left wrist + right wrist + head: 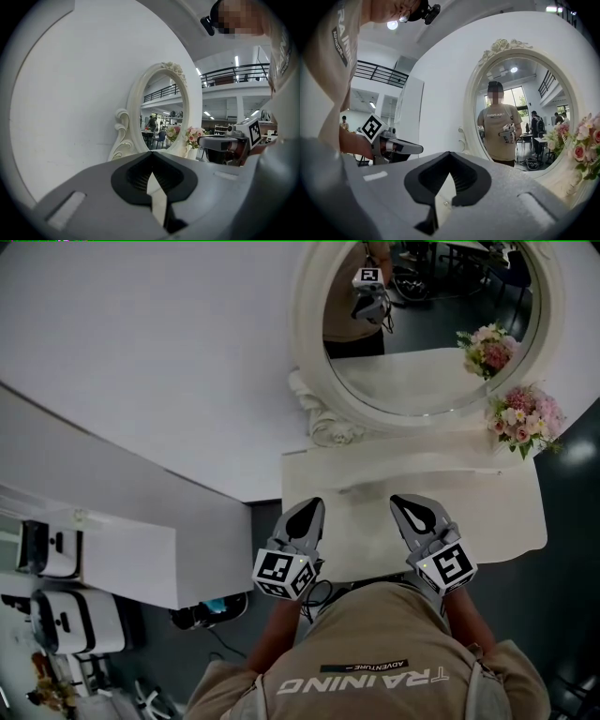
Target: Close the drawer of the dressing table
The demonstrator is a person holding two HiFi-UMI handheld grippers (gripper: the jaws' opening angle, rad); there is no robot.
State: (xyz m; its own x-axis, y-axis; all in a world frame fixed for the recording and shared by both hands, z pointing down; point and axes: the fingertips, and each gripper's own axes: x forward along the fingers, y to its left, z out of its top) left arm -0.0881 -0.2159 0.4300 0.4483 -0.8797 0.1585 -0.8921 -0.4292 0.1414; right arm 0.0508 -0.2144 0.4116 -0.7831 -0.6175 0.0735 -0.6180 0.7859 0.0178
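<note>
The white dressing table point(487, 512) stands against the wall with a round mirror point(427, 324) on it. Its drawer does not show clearly; my body and both grippers cover the table's front edge. My left gripper point(312, 507) and right gripper point(405, 502) hover side by side over the near part of the tabletop. Both are shut with nothing between the jaws. In the left gripper view the jaws point(151, 157) meet at the tip, facing the mirror point(164, 112). The right gripper view shows its jaws point(449, 157) closed the same way before the mirror point(520, 112).
A bunch of pink and white flowers point(525, 418) sits at the table's back right corner. A white wall point(141, 352) runs along the left, with a white cabinet point(103, 554) and some devices point(66, 620) below it. Dark floor point(572, 512) lies to the right.
</note>
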